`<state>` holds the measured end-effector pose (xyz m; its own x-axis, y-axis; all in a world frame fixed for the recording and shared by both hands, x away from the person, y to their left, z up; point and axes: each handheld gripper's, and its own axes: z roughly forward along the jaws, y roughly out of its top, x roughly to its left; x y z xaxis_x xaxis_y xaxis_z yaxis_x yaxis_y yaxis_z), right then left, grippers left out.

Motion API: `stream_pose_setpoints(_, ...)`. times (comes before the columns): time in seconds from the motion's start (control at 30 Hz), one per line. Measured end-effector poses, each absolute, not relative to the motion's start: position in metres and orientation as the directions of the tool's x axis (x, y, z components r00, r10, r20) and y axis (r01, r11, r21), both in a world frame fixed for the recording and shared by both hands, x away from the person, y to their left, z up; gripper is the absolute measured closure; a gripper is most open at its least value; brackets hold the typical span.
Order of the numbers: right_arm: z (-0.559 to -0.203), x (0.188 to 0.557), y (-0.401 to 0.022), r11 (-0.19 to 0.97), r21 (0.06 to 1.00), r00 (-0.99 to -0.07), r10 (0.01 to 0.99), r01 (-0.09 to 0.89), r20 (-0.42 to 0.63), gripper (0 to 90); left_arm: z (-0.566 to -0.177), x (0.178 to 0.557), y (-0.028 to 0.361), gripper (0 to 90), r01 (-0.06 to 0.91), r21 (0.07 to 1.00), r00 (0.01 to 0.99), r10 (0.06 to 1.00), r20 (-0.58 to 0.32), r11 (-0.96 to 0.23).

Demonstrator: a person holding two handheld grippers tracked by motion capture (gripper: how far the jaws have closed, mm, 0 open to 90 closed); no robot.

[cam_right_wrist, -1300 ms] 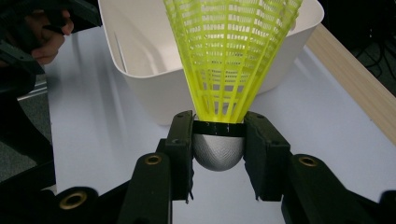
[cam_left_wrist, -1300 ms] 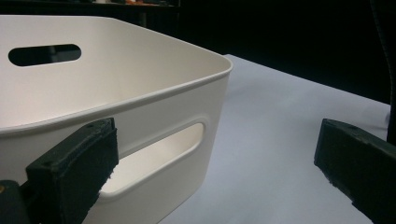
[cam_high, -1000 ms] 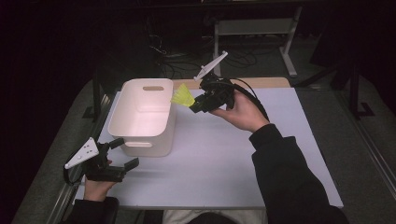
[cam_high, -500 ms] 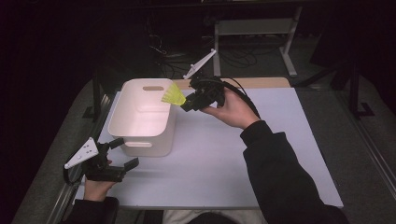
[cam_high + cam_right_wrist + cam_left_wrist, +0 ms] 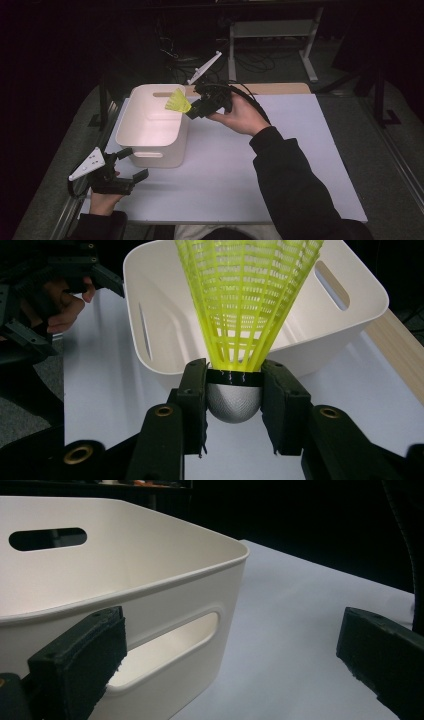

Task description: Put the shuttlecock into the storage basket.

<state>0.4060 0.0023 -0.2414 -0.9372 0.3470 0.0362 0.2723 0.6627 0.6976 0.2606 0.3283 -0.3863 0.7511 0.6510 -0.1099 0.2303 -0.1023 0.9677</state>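
A yellow plastic shuttlecock (image 5: 247, 295) with a grey cork head is clamped between the pads of my right gripper (image 5: 234, 390). In the high view that shuttlecock (image 5: 178, 102) hangs over the right rim of the white bin (image 5: 150, 127), with the right gripper (image 5: 196, 111) just right of the rim. My left gripper (image 5: 132, 165) rests near the table's front left corner, jaws open and nothing between them. Its black pads (image 5: 80, 655) frame the bin's near wall (image 5: 165, 605) and handle slot. The inside of the bin looks bare.
A white sheet (image 5: 280, 155) covers the table top, with a wooden strip (image 5: 280, 89) along the far edge. A white metal frame (image 5: 272, 30) and cables stand on the dark floor beyond. The other hand and gripper (image 5: 45, 295) show past the bin.
My right gripper has carried the shuttlecock leftward, from beside the bin to over its right rim. The left gripper has stayed where it was.
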Motion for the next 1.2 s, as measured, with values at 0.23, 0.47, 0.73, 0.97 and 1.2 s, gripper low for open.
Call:
stream_pose_setpoints(0.23,-0.242,0.410,0.010,0.663,0.699,-0.940,0.340,0.268,0.039,63.2,-0.386,0.261,0.328,0.0,0.229,0.968,0.752,0.651,-0.110,-0.101)
stream_pose_setpoints(0.47,-0.242,0.412,0.021,0.670,0.695,-0.944,0.327,0.262,0.041,63.2,-0.386,0.261,0.328,0.0,0.230,0.968,0.752,0.649,-0.111,-0.101)
stream_pose_setpoints(0.73,-0.246,0.415,0.033,0.674,0.694,-0.950,0.310,0.252,0.044,63.2,-0.386,0.261,0.328,0.0,0.230,0.968,0.753,0.648,-0.111,-0.101)
stream_pose_setpoints(0.97,-0.252,0.416,0.043,0.683,0.687,-0.955,0.293,0.248,0.053,63.2,-0.386,0.261,0.328,0.0,0.229,0.968,0.753,0.648,-0.111,-0.101)
stream_pose_setpoints(1.2,-0.257,0.418,0.051,0.685,0.684,-0.957,0.285,0.249,0.062,63.1,-0.386,0.261,0.328,0.0,0.228,0.968,0.753,0.649,-0.109,-0.102)
